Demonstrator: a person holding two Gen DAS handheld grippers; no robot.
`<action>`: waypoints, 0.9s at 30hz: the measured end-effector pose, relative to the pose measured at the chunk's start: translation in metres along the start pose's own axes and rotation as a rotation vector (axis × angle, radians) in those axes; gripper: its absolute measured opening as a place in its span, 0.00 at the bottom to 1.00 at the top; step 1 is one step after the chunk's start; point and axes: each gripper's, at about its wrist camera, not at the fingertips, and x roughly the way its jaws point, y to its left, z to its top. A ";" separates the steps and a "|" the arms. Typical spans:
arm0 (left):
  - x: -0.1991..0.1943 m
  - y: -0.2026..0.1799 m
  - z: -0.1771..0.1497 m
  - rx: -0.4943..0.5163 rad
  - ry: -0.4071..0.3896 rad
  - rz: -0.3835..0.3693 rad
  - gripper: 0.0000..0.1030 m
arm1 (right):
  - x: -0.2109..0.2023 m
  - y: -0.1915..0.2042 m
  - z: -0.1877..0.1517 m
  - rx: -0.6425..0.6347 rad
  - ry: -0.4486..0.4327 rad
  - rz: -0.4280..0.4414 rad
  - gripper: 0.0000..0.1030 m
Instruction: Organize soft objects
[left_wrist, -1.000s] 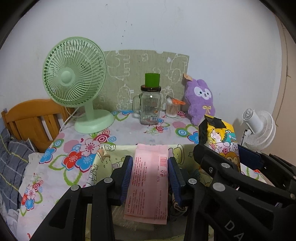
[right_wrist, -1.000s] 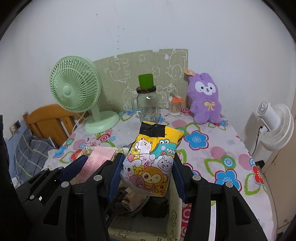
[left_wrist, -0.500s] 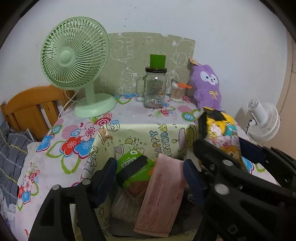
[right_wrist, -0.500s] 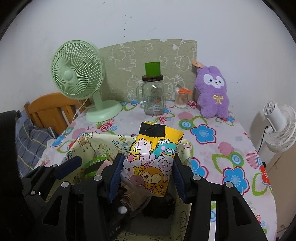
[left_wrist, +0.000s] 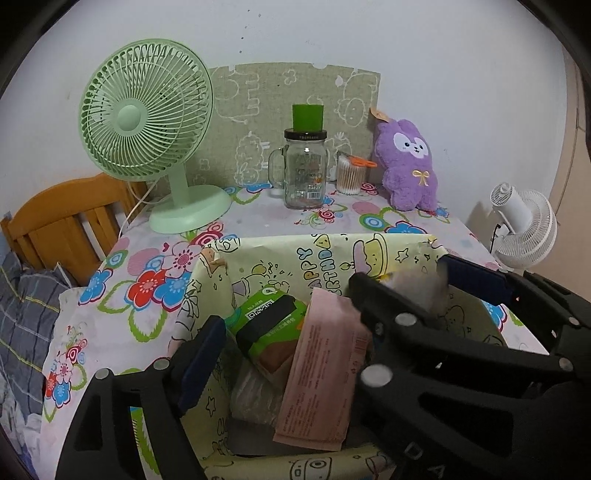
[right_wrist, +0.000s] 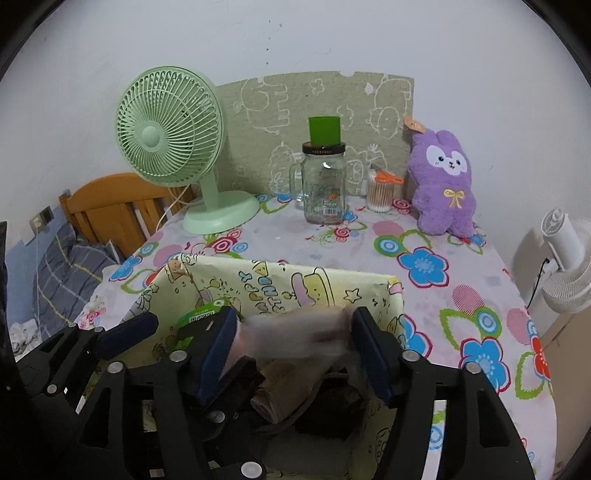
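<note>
Opening hand-held grippers (right_wrist: 291, 343) over box (right_wrist: 280, 280)

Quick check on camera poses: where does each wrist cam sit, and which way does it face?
Left wrist: on the left gripper, angled down into the yellow cartoon-print fabric box; its own fingers show, plus the right gripper crossing in.
Right wrist: on the right gripper, same downward tilt; its fingers and the left gripper show.
Shared: box, green desk fan, purple plush rabbit.
</note>
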 end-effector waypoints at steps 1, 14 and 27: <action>-0.001 -0.001 0.000 0.003 -0.003 -0.001 0.82 | -0.001 0.000 0.000 0.000 0.001 -0.002 0.74; -0.027 -0.016 -0.001 0.020 -0.063 0.045 0.94 | -0.037 -0.009 -0.005 0.016 -0.061 -0.084 0.96; -0.062 -0.012 -0.004 -0.001 -0.112 0.039 0.99 | -0.078 -0.013 -0.011 0.052 -0.112 -0.120 0.98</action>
